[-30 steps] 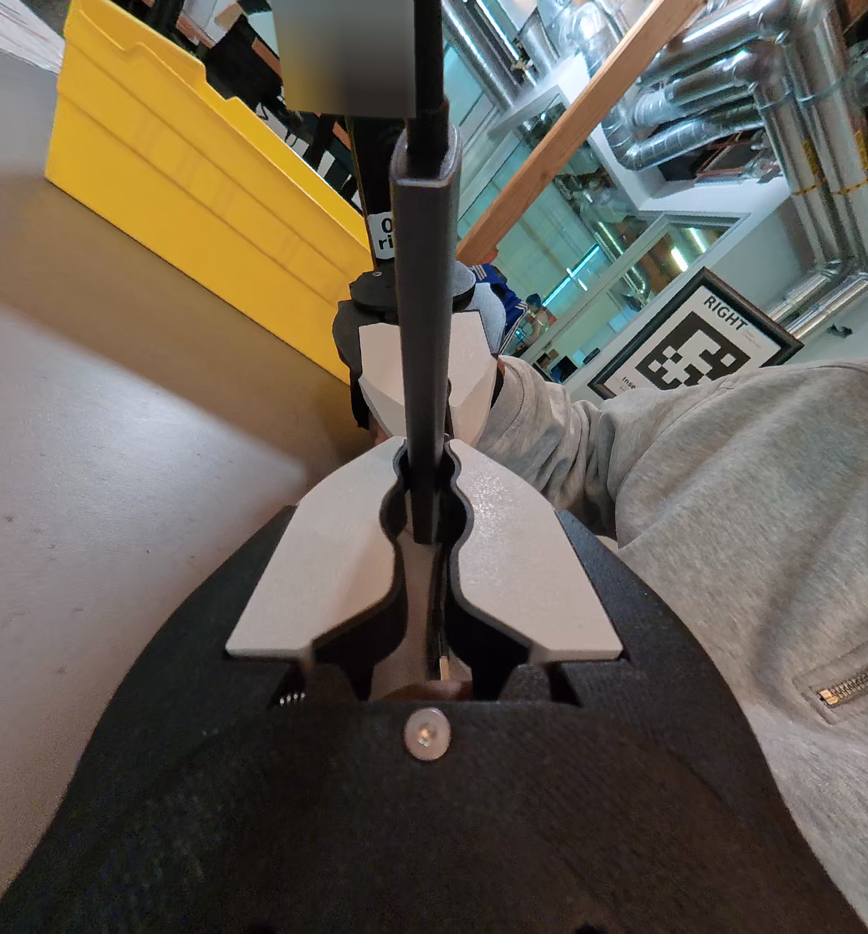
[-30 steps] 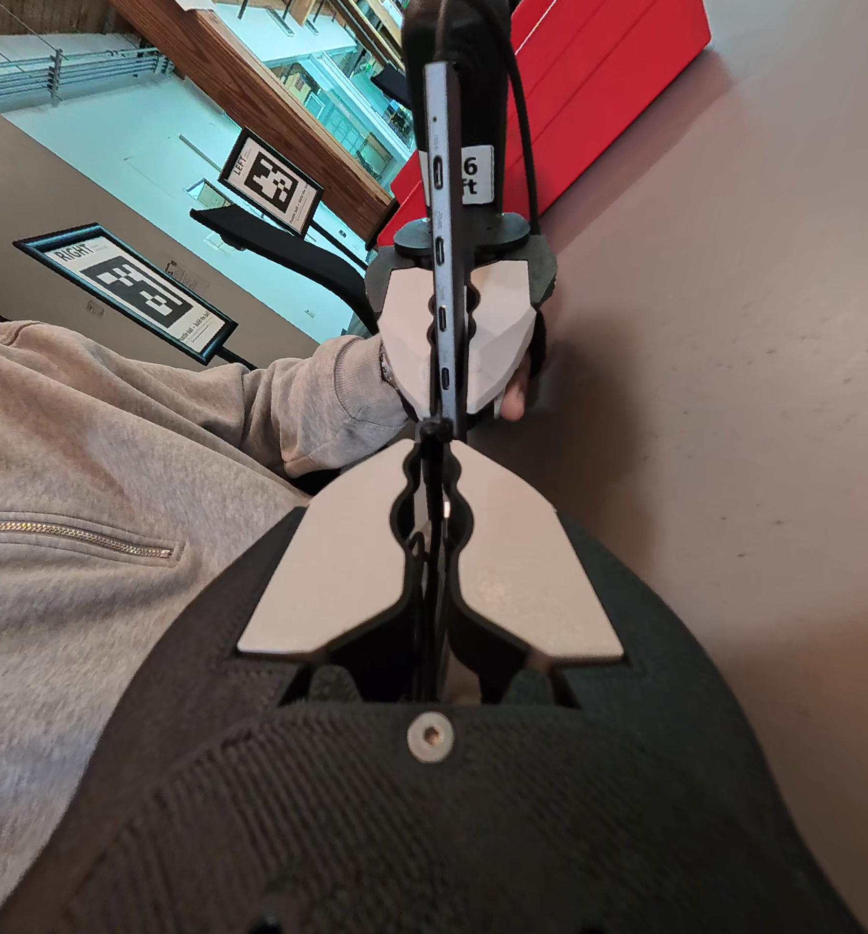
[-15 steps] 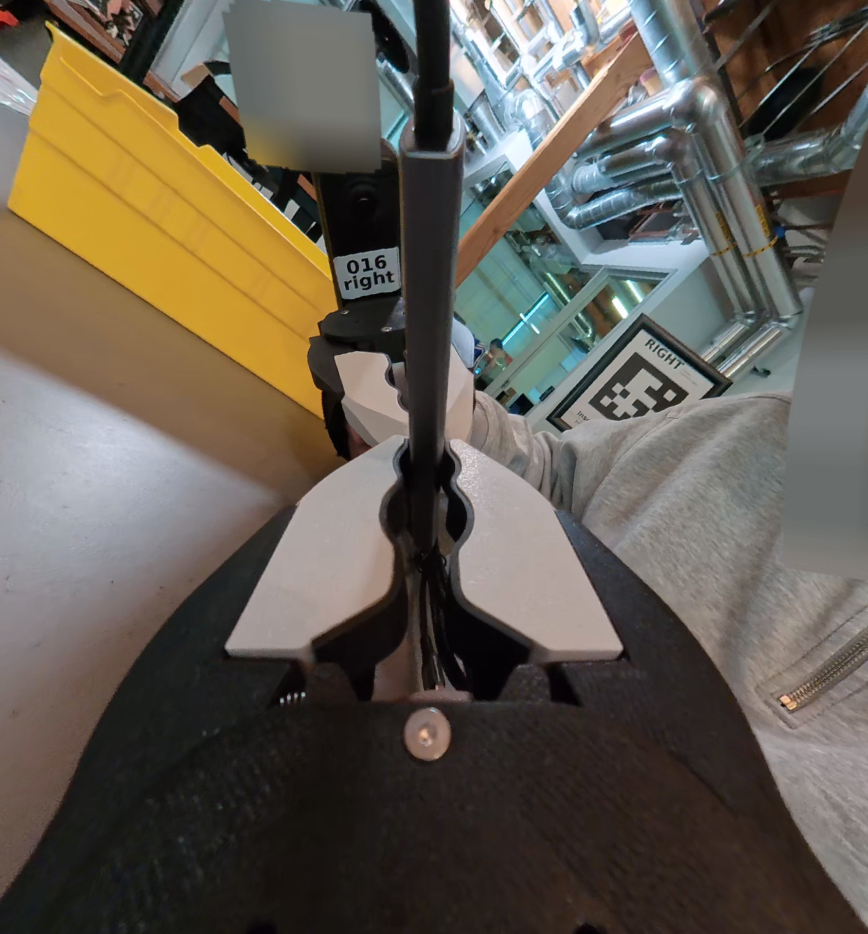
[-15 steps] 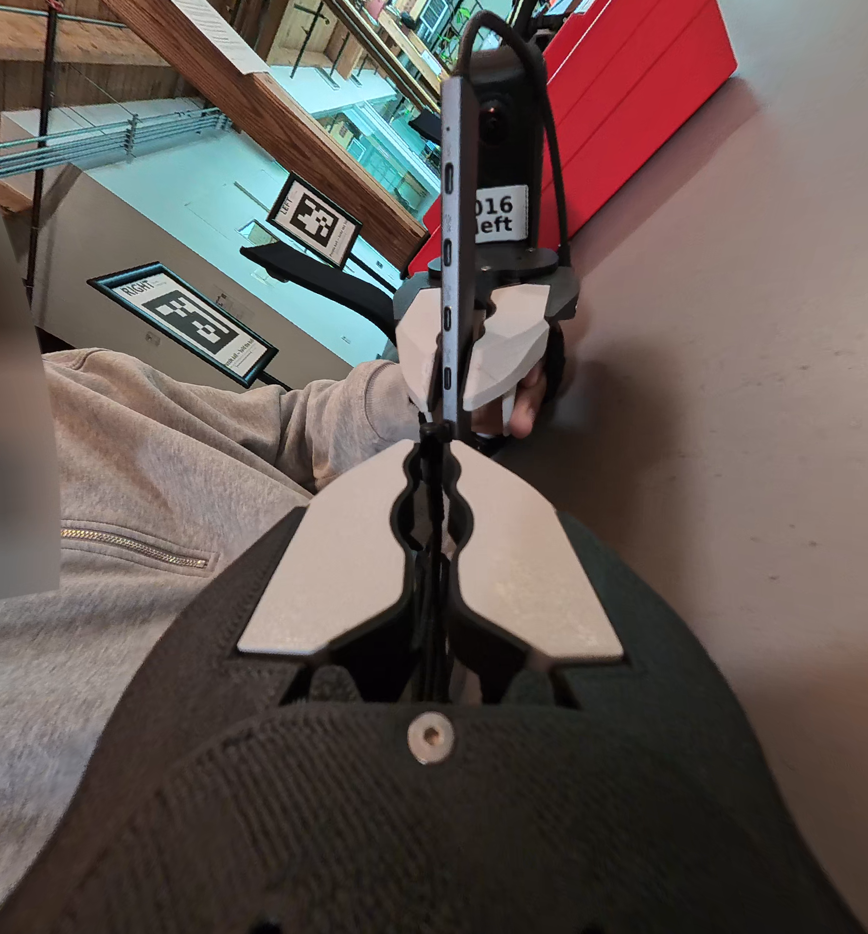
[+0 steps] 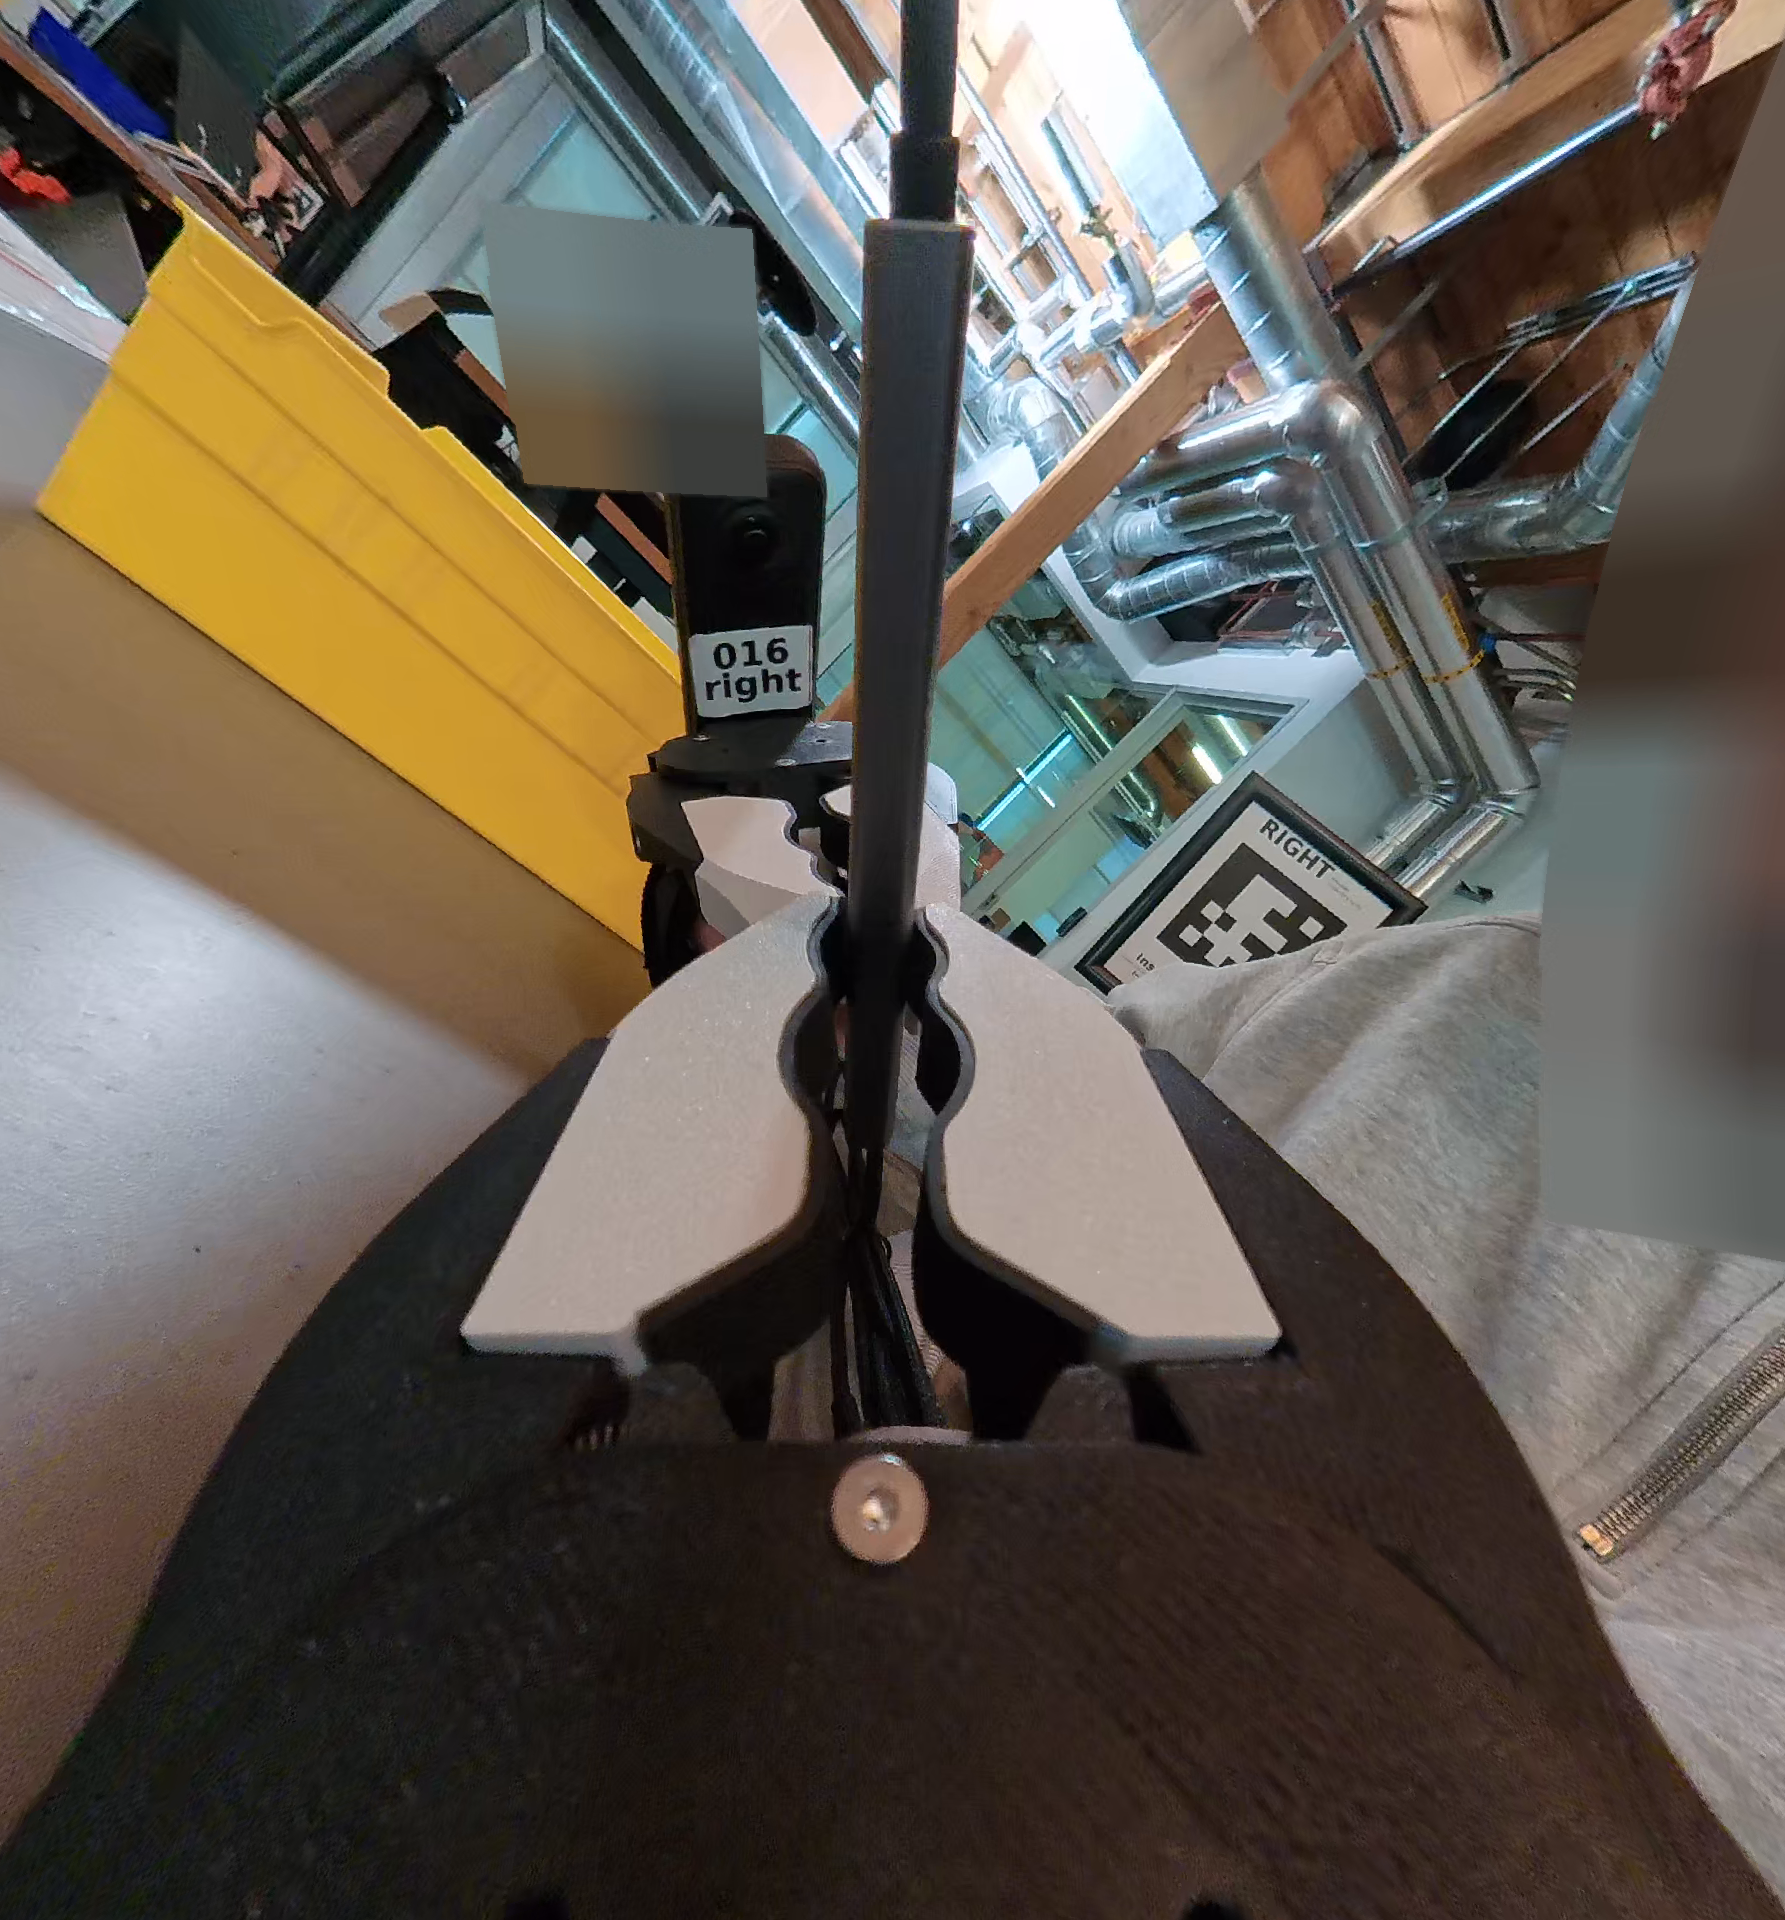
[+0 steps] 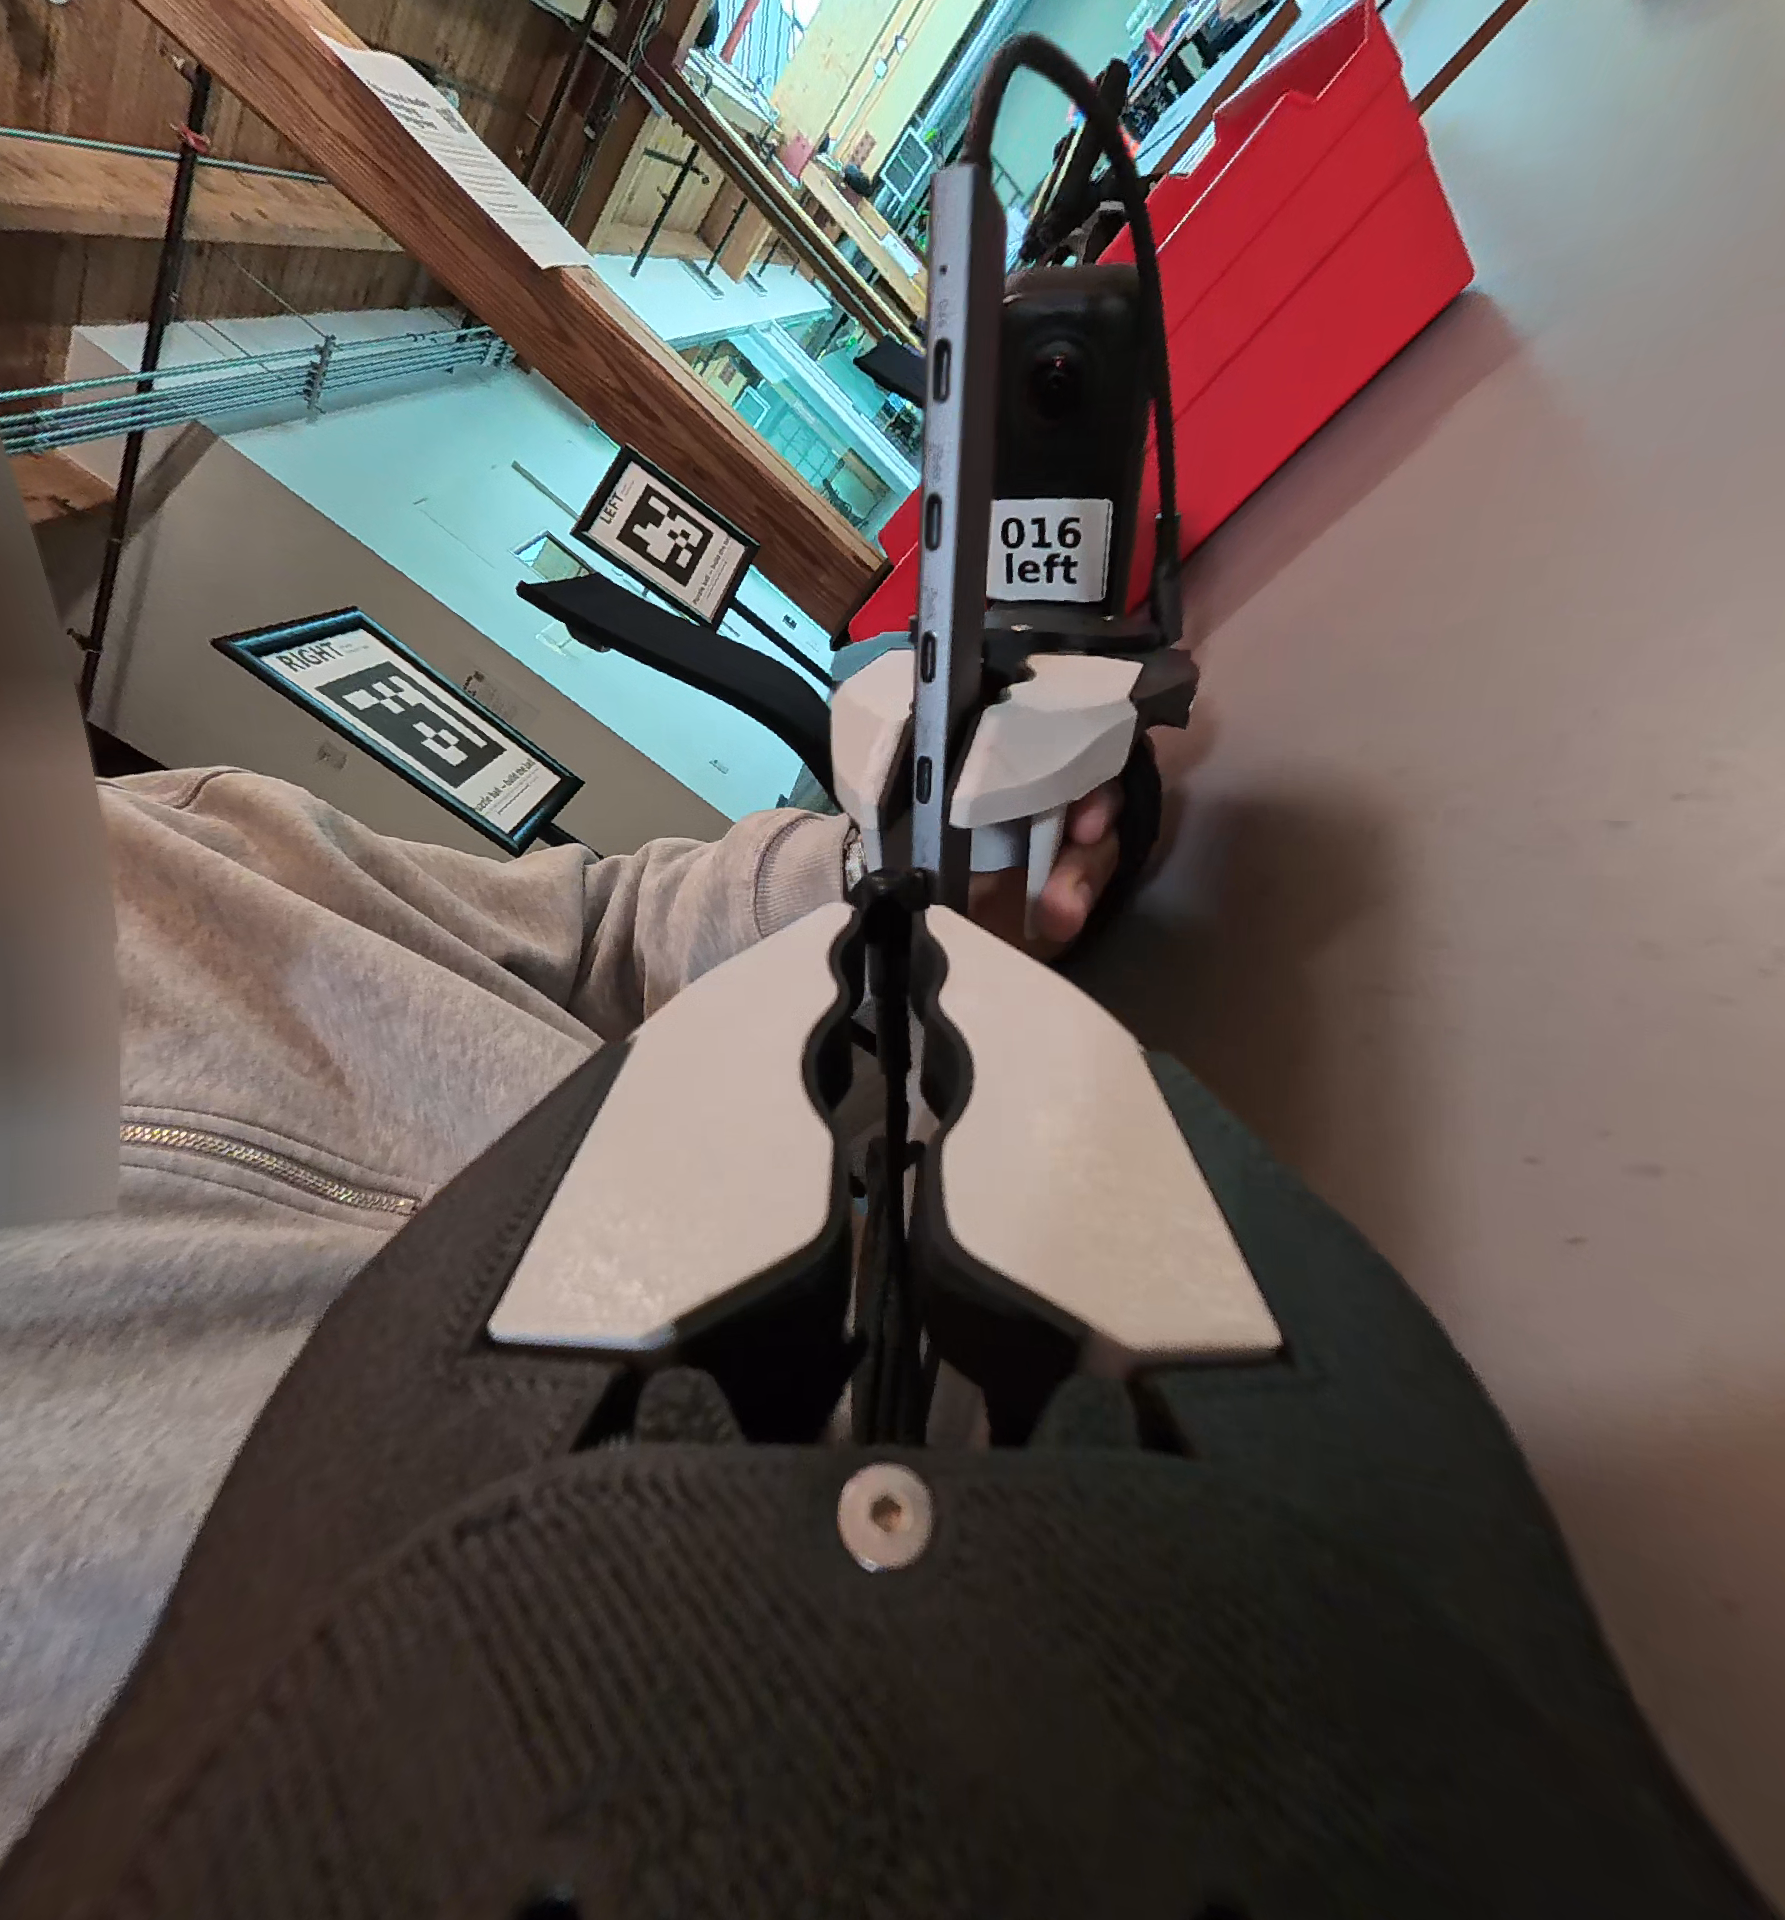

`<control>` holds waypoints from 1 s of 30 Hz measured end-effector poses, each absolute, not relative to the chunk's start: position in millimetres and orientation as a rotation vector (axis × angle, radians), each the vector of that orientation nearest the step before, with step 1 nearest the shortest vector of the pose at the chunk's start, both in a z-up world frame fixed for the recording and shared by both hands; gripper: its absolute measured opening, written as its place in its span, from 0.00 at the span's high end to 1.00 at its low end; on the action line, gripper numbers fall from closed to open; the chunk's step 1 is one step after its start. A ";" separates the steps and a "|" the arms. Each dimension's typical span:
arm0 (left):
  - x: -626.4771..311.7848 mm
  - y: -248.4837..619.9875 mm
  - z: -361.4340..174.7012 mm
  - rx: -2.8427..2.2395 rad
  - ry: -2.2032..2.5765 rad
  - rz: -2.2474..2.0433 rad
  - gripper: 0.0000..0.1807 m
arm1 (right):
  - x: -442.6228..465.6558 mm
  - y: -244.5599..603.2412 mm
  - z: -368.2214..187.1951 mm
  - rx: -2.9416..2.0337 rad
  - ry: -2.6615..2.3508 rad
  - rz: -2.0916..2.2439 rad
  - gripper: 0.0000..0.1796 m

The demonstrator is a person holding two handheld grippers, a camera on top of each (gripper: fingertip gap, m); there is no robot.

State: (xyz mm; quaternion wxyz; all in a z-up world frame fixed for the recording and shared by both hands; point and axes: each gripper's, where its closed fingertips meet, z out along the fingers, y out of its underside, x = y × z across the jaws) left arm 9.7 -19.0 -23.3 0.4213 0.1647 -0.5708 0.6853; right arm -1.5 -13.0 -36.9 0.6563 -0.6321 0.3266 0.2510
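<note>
My left gripper (image 5: 875, 920) is shut on a slim grey hub (image 5: 903, 540) that stands up between its fingers, with a black cable (image 5: 929, 73) leaving its top end. Black cable strands also lie inside its jaws. My right gripper (image 6: 893, 914) is shut on a thin black cable (image 6: 890, 1039), just below the hub's lower end. The right wrist view shows the hub (image 6: 955, 416) edge-on with several ports, clamped near its lower part by the left gripper (image 6: 955, 769); its cable (image 6: 1142, 260) loops over the top. The right gripper (image 5: 815, 842) shows behind the hub in the left wrist view.
A yellow crate (image 5: 348, 582) stands on the grey table (image 5: 140, 1039) beyond the left gripper. A red crate (image 6: 1283, 260) stands on the table (image 6: 1490, 831) in the right wrist view. A person in a grey zip sweater (image 5: 1439, 1195) holds both grippers. Framed marker boards (image 6: 400, 717) stand behind. The grippers are tip to tip, or close to it.
The two grippers have drawn apart, each looking smaller in the other's view. Both views have tilted up. The hub stays in the left gripper and the cable in the right.
</note>
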 end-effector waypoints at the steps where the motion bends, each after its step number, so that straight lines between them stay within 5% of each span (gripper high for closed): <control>1: 10.3 -19.0 -23.1 0.415 -1.431 1.723 0.94 | -1.0 -12.8 -36.9 -1.432 0.741 0.562 0.96; 19: 17.5 -21.0 -24.7 0.478 -1.441 1.750 0.94 | 4.8 -7.2 -41.8 -1.440 0.759 0.464 0.96; 27: 18.6 -26.0 -34.4 0.513 -1.556 1.732 0.90 | 10.4 -10.6 -43.2 -1.434 0.779 0.411 0.96; 30: 18.7 -26.9 -39.9 0.526 -1.598 1.707 0.81 | 14.4 -13.9 -42.8 -1.419 0.795 0.385 0.96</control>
